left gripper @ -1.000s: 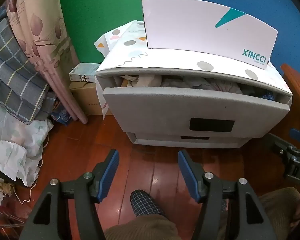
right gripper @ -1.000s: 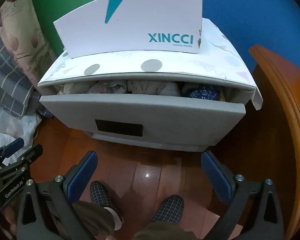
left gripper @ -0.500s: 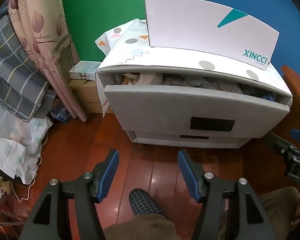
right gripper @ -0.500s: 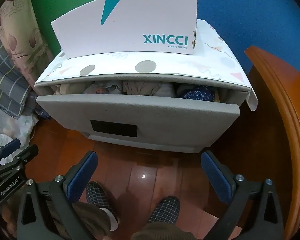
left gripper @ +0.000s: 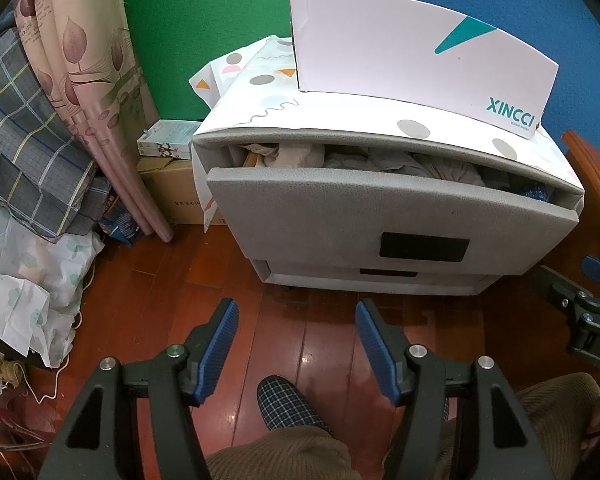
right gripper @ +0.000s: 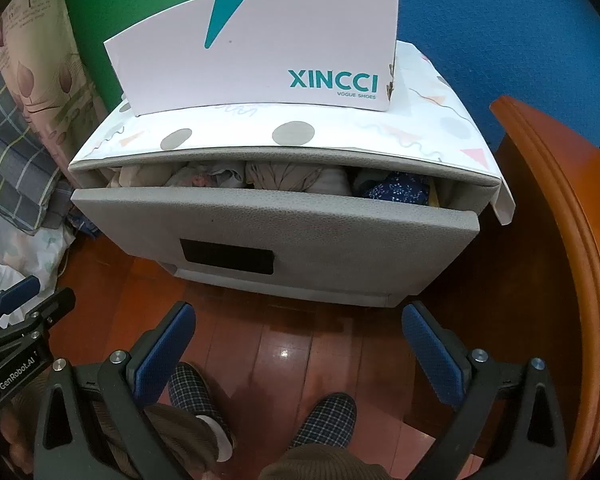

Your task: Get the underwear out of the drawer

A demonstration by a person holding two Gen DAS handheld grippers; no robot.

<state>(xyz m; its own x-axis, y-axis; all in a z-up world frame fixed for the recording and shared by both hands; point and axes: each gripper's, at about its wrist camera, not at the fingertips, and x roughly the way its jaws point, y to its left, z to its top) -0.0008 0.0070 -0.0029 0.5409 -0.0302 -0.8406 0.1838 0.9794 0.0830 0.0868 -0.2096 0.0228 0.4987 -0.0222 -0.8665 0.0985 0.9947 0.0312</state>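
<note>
So the drawer of the grey cabinet is pulled partway out, and it's stuffed with crumpled underwear, mostly pale beige and white stuff, plus a dark blue flowery piece at the right end. All of it is sitting inside the drawer, nothing lifted out.

On top of the cabinet there's a white shoebox with XINCCI on it, resting on a dotted paper cover.

Both tools hang over the wood floor in front of the cabinet, well apart from the drawer. The left tool has its blue pads spread apart with nothing between them. The right tool is spread even wider, also empty. Neither is touching anything.

Below them you can see the person's checked slippers and brown trousers. To the left there's a curtain and a heap of plaid fabric, and a cardboard box next to the cabinet. Wooden furniture edge on the right.
</note>
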